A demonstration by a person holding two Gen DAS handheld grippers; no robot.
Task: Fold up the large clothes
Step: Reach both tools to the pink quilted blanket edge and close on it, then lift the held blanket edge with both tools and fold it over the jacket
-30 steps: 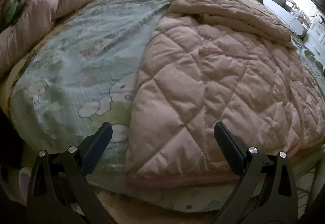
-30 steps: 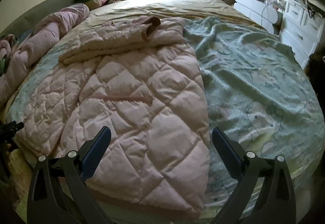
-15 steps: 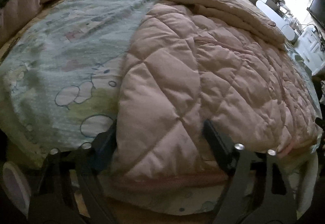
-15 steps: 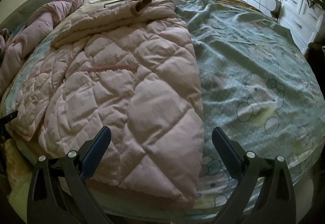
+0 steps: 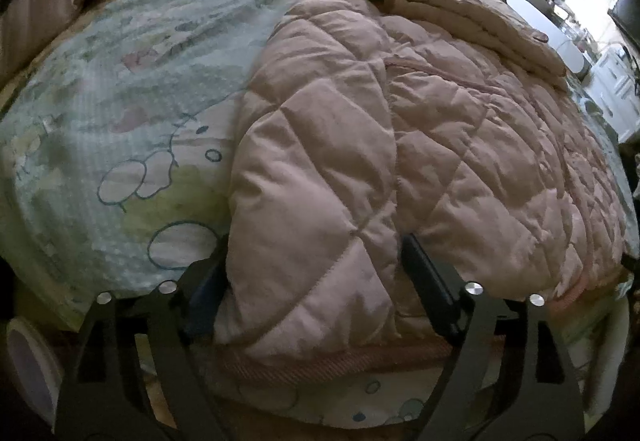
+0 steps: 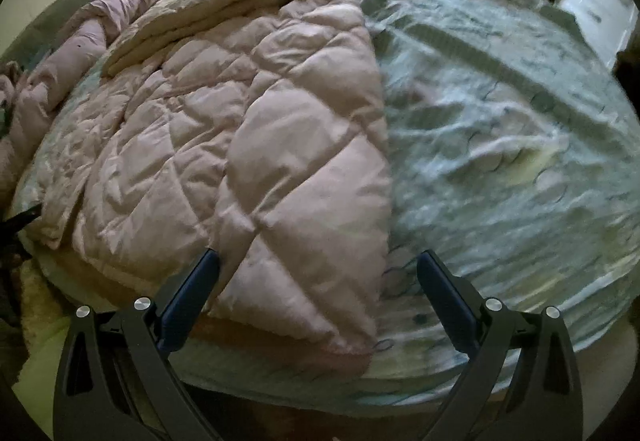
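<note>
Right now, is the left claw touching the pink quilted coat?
Touching. In the left wrist view the left claw straddles a puffed fold at the pink quilted coat hem, and the fabric presses against both fingers.

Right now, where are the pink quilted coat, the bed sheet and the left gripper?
pink quilted coat point(image 5: 320, 241): left wrist view, near hem corner panel.
bed sheet point(image 6: 500, 121): right wrist view, bare rumpled patch right of the coat.
left gripper point(image 5: 316, 293): left wrist view, midway between fingertips, coat corner between them.

Motion blurs the printed bedsheet point(image 6: 500, 129); its pattern perhaps shows bubbles.
</note>
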